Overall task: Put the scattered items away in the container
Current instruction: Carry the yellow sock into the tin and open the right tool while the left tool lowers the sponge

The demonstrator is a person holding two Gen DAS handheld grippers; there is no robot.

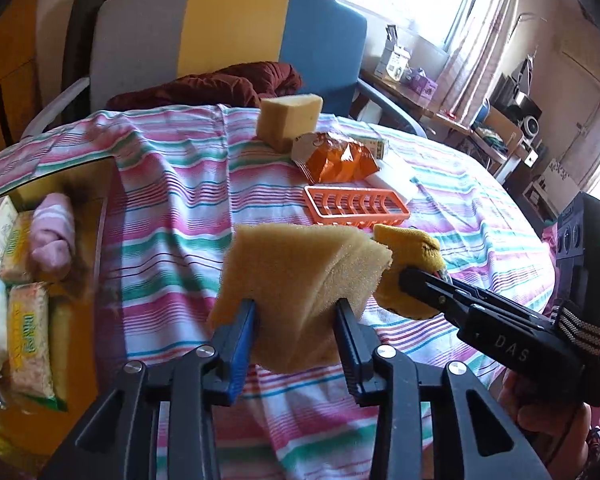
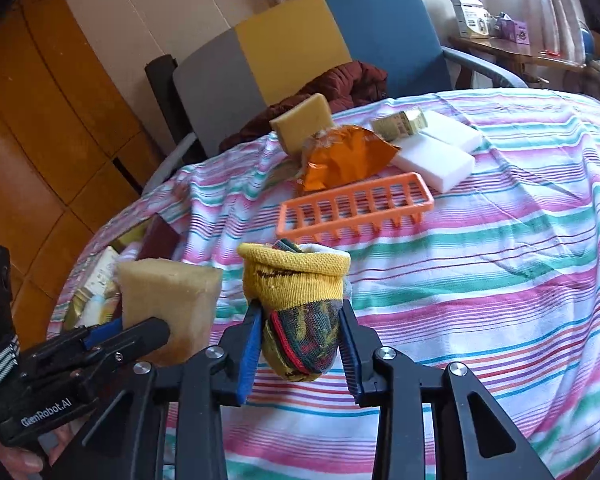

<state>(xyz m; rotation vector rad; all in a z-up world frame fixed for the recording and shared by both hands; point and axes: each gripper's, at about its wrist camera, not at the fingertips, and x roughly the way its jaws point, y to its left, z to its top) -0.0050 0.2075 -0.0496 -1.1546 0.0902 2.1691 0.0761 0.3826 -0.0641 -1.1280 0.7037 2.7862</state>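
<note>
Left tool clamped on a tan foam sponge block, held up off the striped cloth of the table. Right tool just beside it, pinching a rolled yellow-cuffed multicolour sock, also clear of the cloth. Beyond both tools: an orange slotted plastic tray, then a crinkled orange foil snack bag, white foam blocks and a second tan sponge block. Off to the left of the left tool: an open yellow box container, already holding snack packets and a pink rolled sock.
</note>
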